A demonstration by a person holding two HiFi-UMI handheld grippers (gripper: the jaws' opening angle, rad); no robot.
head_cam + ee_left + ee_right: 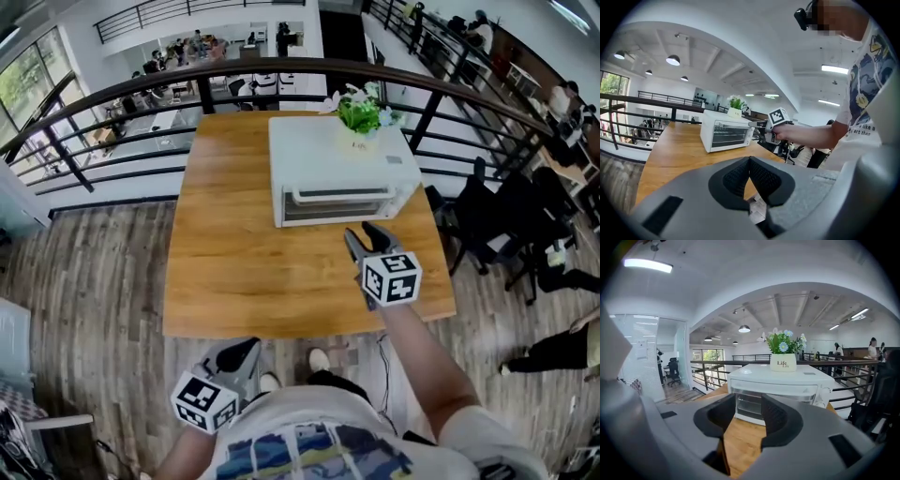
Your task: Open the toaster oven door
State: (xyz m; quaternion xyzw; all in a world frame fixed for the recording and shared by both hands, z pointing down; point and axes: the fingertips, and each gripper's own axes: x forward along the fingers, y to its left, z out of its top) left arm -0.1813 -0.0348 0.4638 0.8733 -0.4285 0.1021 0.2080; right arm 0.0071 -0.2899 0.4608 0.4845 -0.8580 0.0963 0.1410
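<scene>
Two grippers: the left gripper [246, 349] and the right gripper [361, 232], one in each of the person's hands, each carrying a cube with square markers.
Right jaws: spread wide with nothing gripped (only the oven front and a strip of table top show through the gap).
Right position: held out above the table [234, 253], just in front of the toaster oven [337, 173], pointing at its front and a little right of the door's middle, not touching it.
Left jaws: drawn together at the tips, holding nothing.
Left position: low beside the person's body, off the near edge of the table and well apart from the oven.
Toaster oven: white, standing on the far half of the table toward the right side, its front turned to the person.
Door [336, 206]: closed flat against the front, glass panel, with the rack inside visible through it in the right gripper view.
Handle [342, 195]: a pale bar running across the top of the door, untouched.
Flower pot [359, 117]: white, with green leaves and pale flowers, sitting on the oven's top toward the back.
Table: bare wood apart from the oven.
Railing [141, 84]: dark metal, curving past the far edge of the table.
</scene>
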